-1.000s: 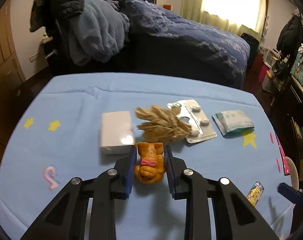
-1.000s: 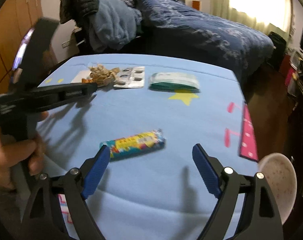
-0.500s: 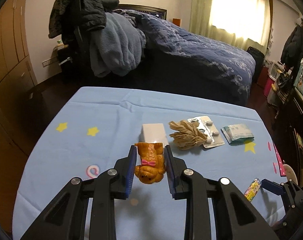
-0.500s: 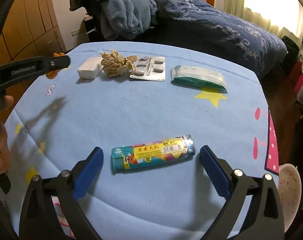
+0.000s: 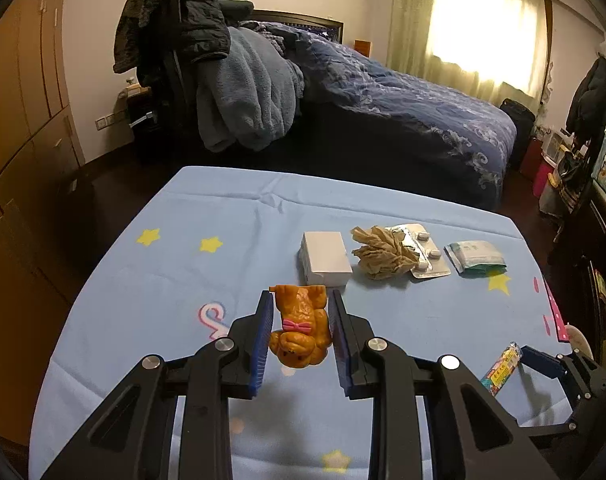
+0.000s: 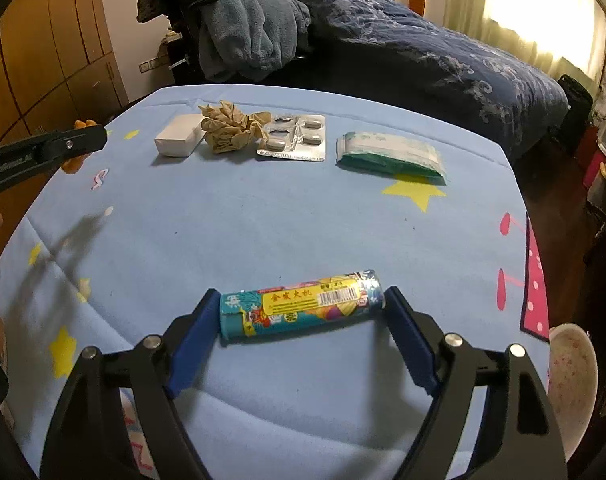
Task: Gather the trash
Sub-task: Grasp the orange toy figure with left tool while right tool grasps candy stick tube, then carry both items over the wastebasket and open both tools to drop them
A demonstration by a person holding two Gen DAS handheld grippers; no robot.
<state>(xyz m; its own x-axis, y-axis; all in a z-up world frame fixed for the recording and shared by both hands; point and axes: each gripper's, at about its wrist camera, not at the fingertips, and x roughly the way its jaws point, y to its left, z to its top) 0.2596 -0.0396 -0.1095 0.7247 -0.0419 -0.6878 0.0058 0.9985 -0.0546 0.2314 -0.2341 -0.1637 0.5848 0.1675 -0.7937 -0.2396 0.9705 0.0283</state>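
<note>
My left gripper (image 5: 299, 312) is shut on an orange toy dog (image 5: 299, 326) with a pink bow and holds it above the blue table (image 5: 223, 216). My right gripper (image 6: 301, 308) is open, its pads at either end of a colourful roll of bags (image 6: 301, 306) that lies on the table near the front. At the back lie a white box (image 6: 179, 140), a crumpled brown paper (image 6: 231, 130), a pill blister (image 6: 297, 140) and a green tissue pack (image 6: 389, 156). The roll also shows in the left wrist view (image 5: 501, 366).
A pink-spotted white bin (image 6: 571, 376) stands off the table's right front edge. A bed (image 5: 403, 112) and a chair piled with clothes (image 5: 207, 60) are behind the table. Wooden cupboards (image 6: 55, 40) line the left wall.
My left gripper has lifted and drawn back with the toy dog. My right gripper has moved forward and down until its pads flank the roll.
</note>
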